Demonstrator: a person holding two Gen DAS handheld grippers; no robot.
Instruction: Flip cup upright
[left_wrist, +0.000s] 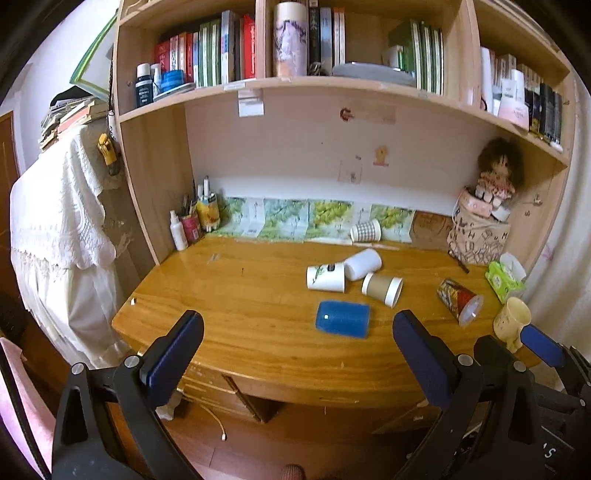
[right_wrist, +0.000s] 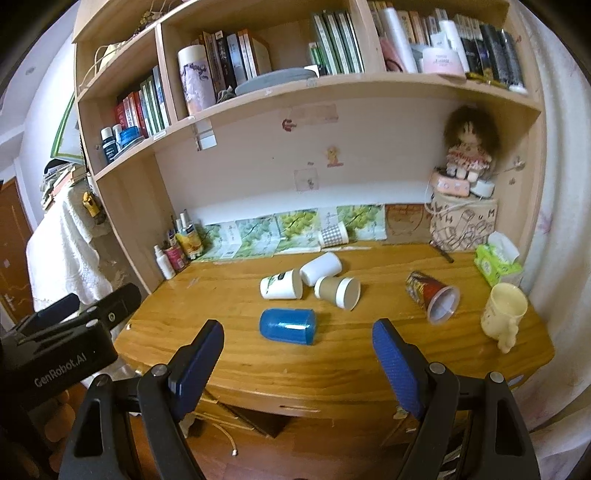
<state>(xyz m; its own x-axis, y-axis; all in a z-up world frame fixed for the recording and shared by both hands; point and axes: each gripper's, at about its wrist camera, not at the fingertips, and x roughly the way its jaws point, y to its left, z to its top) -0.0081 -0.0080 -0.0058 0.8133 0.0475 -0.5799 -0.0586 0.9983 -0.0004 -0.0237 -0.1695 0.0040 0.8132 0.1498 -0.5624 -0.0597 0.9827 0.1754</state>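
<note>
step: approach, nothing grabbed yet | left hand-held gripper and right hand-held gripper both wide open, empty | blue cup on its side, surface center, 12 o'clock of the right one | next: probably close in on it, tip upright

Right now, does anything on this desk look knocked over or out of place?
Yes. Several cups lie on their sides on the desk: the blue cup, three paper cups bunched together, a patterned cup, and a checkered cup at the back. Only the cream mug stands upright.
</note>
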